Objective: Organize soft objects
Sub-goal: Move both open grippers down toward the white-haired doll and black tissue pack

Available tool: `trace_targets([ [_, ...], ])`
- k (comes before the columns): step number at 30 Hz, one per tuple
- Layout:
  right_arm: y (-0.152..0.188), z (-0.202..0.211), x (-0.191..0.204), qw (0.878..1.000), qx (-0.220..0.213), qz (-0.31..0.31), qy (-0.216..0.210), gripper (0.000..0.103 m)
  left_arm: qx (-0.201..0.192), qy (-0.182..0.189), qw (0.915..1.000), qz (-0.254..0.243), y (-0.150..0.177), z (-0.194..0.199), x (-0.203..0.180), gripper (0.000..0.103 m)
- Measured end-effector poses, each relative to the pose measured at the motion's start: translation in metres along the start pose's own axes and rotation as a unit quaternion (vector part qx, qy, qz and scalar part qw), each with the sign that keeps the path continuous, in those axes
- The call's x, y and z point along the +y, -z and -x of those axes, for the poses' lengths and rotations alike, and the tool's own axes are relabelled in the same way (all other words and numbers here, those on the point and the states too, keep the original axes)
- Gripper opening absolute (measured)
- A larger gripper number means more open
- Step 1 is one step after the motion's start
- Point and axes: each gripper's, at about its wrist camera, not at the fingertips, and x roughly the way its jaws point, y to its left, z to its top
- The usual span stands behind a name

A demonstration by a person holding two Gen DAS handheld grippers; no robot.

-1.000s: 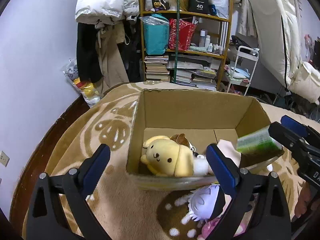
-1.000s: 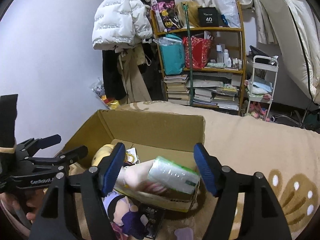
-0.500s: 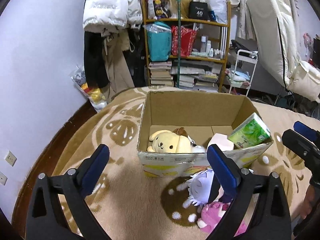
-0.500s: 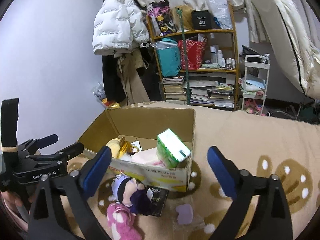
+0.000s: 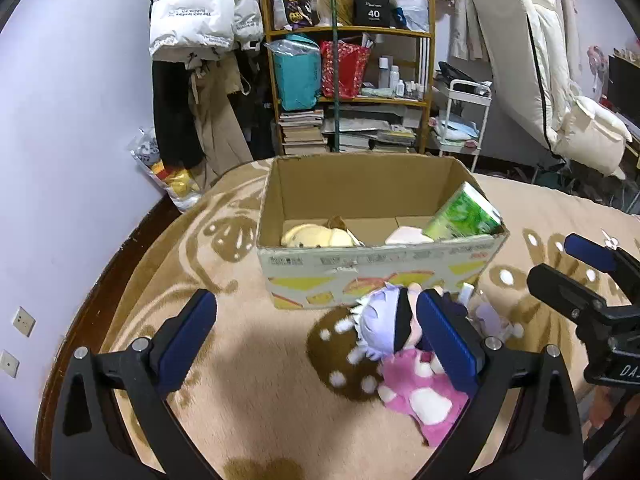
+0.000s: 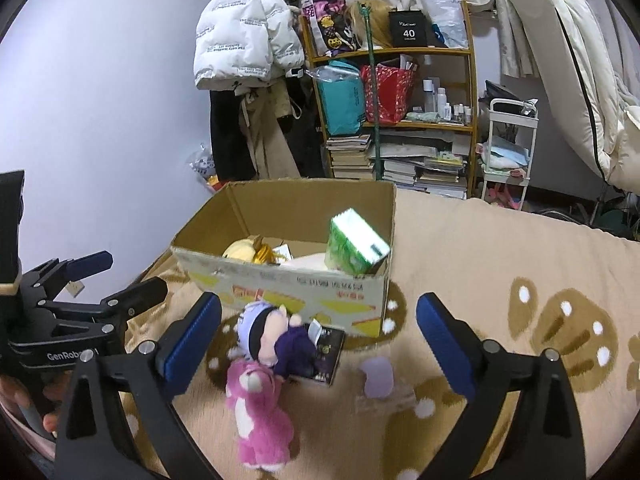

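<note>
An open cardboard box (image 5: 376, 276) (image 6: 296, 280) stands on the beige rug. Inside lie a yellow dog plush (image 5: 316, 236) (image 6: 244, 250), a pale pink soft item (image 5: 404, 235) and a green tissue pack (image 5: 464, 213) (image 6: 354, 246) leaning in the right corner. In front of the box lie a lilac-haired doll (image 5: 384, 326) (image 6: 272, 330) and a pink plush (image 5: 420, 392) (image 6: 256, 412). My left gripper (image 5: 316, 340) is open and empty, back from the box. My right gripper (image 6: 320, 340) is open and empty, above the dolls.
A dark packet (image 6: 326, 350) and a small lilac pouch (image 6: 378, 372) lie on the rug by the box. A cluttered wooden shelf (image 5: 348, 80), hanging coats (image 5: 192, 92), a white cart (image 5: 460, 120) and a folded mattress (image 5: 532, 60) stand behind.
Both grippers have pulled back and away from the box. The right gripper let go of the green tissue pack, which now rests in the box's right corner.
</note>
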Motion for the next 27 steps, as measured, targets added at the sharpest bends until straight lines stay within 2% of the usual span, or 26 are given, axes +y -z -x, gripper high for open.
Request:
trace_targets([
  [9, 0.003, 0.005, -0.012, 1.000, 0.016, -0.024, 0.002, 0.102, 0.017, 0.012, 0.9997, -0.010, 0.004, -0.007, -0.003, 0.099],
  [13, 0.004, -0.003, -0.022, 0.999, 0.025, -0.043, -0.003, 0.102, 0.025, 0.022, 0.9994, -0.004, 0.003, -0.015, -0.002, 0.099],
  [19, 0.005, -0.017, -0.032, 0.998, 0.033, -0.051, 0.011, 0.102, 0.037, 0.033, 0.9987, 0.007, 0.003, -0.031, 0.002, 0.099],
  [23, 0.004, -0.025, -0.037, 0.998, 0.036, -0.058, 0.016, 0.102, 0.029, 0.026, 0.9992, -0.010, -0.002, -0.038, -0.004, 0.099],
  [27, 0.004, -0.034, -0.041, 0.997, 0.042, -0.062, 0.018, 0.102, 0.035, 0.040, 0.9984, -0.018, -0.003, -0.049, -0.010, 0.099],
])
